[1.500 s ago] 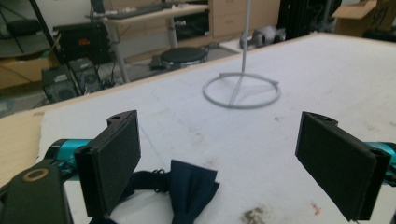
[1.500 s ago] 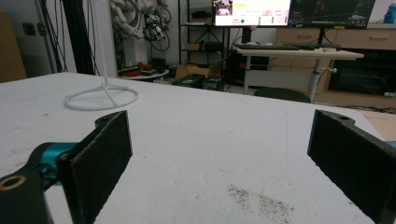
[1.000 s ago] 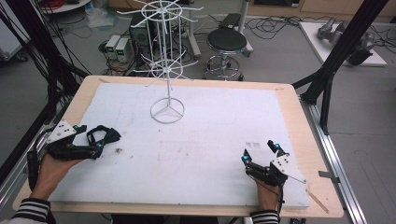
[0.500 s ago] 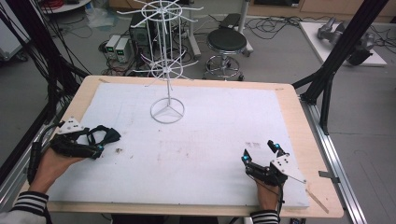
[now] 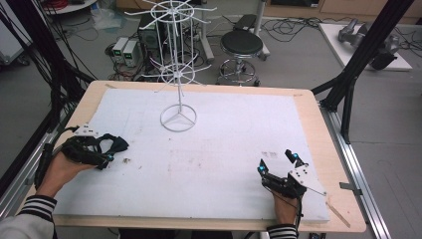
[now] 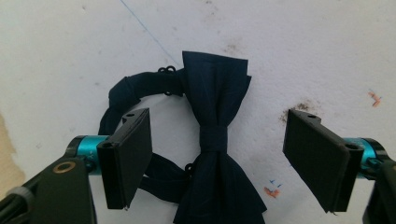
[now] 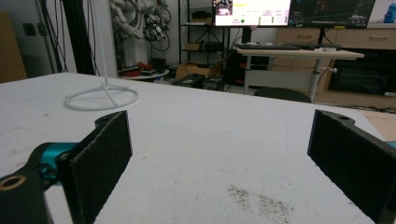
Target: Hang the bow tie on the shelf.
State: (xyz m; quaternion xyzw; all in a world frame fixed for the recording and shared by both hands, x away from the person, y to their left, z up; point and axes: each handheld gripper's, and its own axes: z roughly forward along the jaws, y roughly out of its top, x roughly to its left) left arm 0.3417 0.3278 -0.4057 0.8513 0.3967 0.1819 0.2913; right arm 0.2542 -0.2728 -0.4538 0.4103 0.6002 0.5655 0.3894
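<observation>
A navy bow tie [image 6: 214, 140] with its strap loop [image 6: 122, 93] lies flat on the white board. My left gripper [image 6: 219, 119] hovers over it, open, one jaw on each side of the knot; touching or apart, I cannot tell. In the high view the left gripper [image 5: 108, 152] and bow tie [image 5: 119, 143] are at the board's left edge. My right gripper [image 5: 276, 162] rests near the front right, open, with nothing between its pads [image 7: 100, 154].
A white wire hanging rack [image 5: 177, 74] stands on its ring base [image 5: 178, 118] at the back middle of the board [image 5: 224, 129]; the base [image 7: 101, 98] also appears in the right gripper view. A wooden table rim [image 5: 318, 124] surrounds the board. Black frame posts stand at both sides.
My left hand has turned slightly over the bow tie, its grey plate shifting a little to the right. The right gripper has not moved.
</observation>
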